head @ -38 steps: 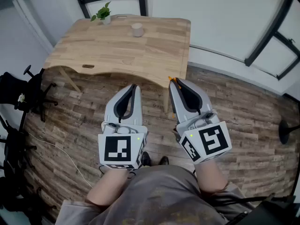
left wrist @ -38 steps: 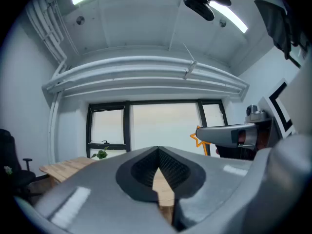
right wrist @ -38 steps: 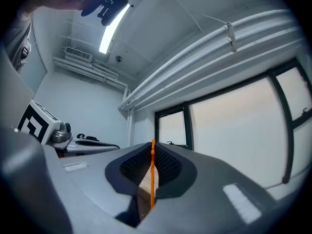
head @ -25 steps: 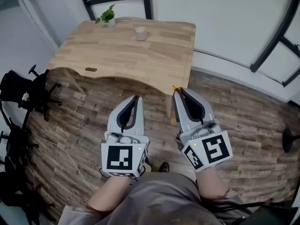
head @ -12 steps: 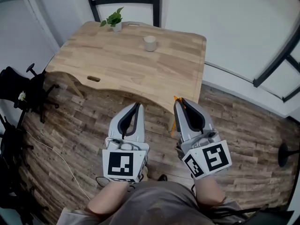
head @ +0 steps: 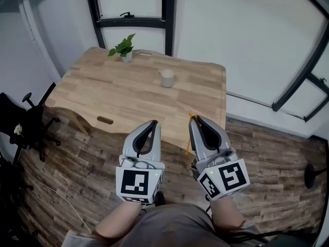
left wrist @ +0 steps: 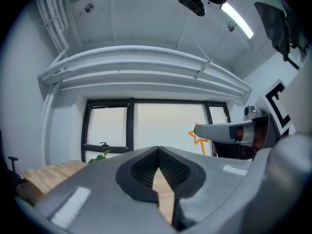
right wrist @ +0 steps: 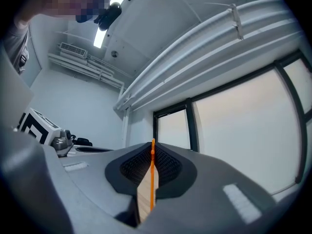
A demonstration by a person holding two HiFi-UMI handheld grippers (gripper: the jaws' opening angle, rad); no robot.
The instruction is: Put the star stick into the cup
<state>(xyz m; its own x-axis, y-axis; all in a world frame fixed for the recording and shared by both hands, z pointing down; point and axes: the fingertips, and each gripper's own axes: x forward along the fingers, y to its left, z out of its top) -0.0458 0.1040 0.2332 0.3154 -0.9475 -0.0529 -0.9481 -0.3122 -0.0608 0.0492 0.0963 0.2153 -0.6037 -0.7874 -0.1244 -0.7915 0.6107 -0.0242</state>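
One wooden table [head: 103, 94] bears one cup [head: 166, 78] and one potted plant [head: 123, 48]. Two grippers show, left gripper [head: 153, 122] and right gripper [head: 194, 118], with one star stick [right wrist: 152, 179].

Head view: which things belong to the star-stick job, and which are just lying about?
Job: thin orange star stick, clamped in the right gripper; pale round cup on the wooden table.
Lying about: small potted green plant; black chair; left gripper, shut and empty.

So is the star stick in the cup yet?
Out. The right gripper pinches the thin orange star stick, away from the small beige cup.
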